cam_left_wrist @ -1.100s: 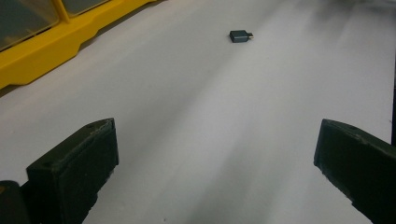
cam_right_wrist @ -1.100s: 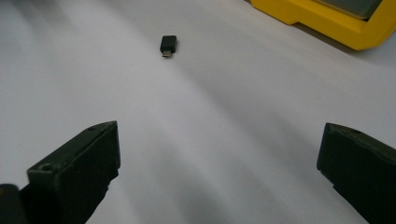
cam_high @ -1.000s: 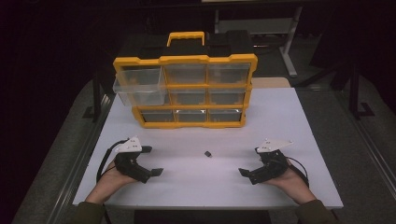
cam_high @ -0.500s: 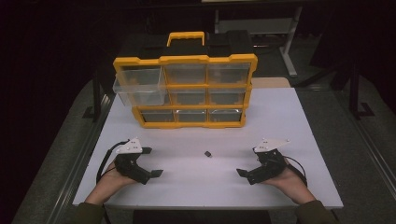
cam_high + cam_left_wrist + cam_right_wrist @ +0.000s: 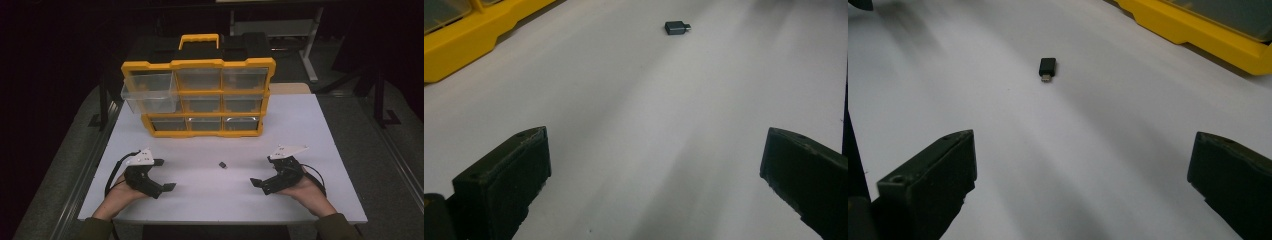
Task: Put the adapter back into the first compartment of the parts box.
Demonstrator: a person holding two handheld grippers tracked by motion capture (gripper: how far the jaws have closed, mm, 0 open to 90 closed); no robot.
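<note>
A small black USB-style adapter point(image 5: 223, 164) lies flat on the white table point(image 5: 300, 125), between my two grippers. My left gripper point(image 5: 165, 175) rests at the front left, held in a hand, jaws wide open and pointing right toward the adapter. My right gripper point(image 5: 261, 171) rests at the front right, also wide open, pointing left. In the left gripper view the adapter point(image 5: 676, 27) lies far ahead of the open gripper point(image 5: 656, 185). In the right gripper view the adapter point(image 5: 1047, 68) lies ahead and slightly left of the open gripper point(image 5: 1083, 185). Neither holds anything.
A yellow and black drawer organizer point(image 5: 197, 95) stands upright at the back of the table, its top-left clear drawer point(image 5: 150, 97) pulled out. Its yellow base shows as the organizer point(image 5: 469, 40) in the left gripper view and the organizer point(image 5: 1208, 30) in the right.
My right gripper has edged slightly left and forward, toward the adapter. The left gripper and the adapter have stayed where they were.
</note>
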